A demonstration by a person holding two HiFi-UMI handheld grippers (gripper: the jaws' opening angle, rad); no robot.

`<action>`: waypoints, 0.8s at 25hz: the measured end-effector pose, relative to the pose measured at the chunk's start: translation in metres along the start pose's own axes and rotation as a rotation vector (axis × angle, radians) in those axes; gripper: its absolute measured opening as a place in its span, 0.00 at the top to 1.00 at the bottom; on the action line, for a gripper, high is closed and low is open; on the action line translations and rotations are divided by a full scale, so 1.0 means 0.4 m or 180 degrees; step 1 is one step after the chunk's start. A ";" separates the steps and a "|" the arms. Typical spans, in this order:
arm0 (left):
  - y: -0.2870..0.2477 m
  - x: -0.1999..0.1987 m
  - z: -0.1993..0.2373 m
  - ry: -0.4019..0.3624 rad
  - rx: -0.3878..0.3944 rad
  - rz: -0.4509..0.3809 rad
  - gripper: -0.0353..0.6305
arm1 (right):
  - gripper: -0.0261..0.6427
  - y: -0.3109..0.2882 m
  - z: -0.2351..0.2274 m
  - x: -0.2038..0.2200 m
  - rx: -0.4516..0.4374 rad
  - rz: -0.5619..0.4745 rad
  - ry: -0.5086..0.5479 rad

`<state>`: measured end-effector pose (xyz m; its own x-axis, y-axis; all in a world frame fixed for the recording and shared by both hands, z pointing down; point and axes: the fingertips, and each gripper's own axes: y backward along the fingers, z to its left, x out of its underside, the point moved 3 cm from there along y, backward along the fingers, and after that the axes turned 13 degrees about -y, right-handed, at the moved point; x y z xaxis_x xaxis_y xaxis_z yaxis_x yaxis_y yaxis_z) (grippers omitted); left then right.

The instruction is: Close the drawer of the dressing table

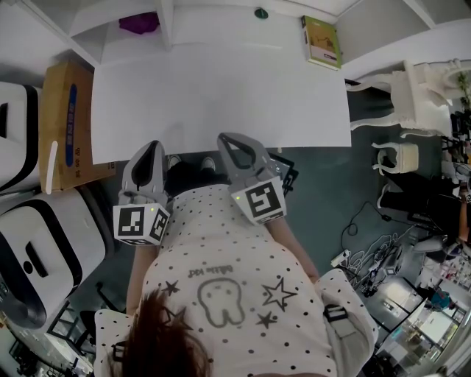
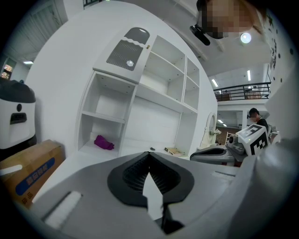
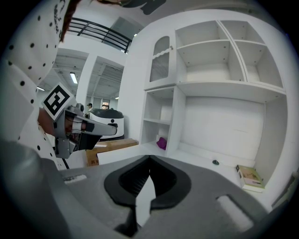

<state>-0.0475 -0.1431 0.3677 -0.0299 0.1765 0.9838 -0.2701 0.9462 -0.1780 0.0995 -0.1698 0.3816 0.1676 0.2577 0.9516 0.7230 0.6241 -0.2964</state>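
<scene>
The white dressing table (image 1: 221,96) fills the middle of the head view, with its shelf unit (image 2: 140,93) at the back. No drawer front shows in any view. My left gripper (image 1: 154,147) (image 2: 149,155) and my right gripper (image 1: 227,140) (image 3: 149,158) hang side by side at the table's front edge. Their tips overlap that edge in the head view, and I cannot tell whether they touch it. Both are shut with nothing between the fingers. Each gripper also shows in the other's view: the right gripper (image 2: 219,154) and the left gripper (image 3: 79,128).
A purple cloth (image 1: 140,22) (image 2: 103,142) lies in the left shelf bay. A book (image 1: 321,40) (image 3: 249,177) lies at the back right, a small dark knob (image 1: 260,12) between them. A cardboard box (image 1: 70,121) and white machines (image 1: 44,250) stand left. A white chair (image 1: 419,96) and cables (image 1: 368,258) are right.
</scene>
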 end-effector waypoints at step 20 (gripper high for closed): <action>-0.026 -0.015 -0.004 -0.0040 -0.0027 -0.0031 0.95 | 0.97 -0.006 -0.030 -0.010 -0.0015 -0.0054 0.0058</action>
<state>-0.0428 -0.1534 0.3638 -0.0395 0.1639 0.9857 -0.2622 0.9502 -0.1685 0.1052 -0.1810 0.3795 0.1674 0.2336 0.9578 0.7290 0.6247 -0.2798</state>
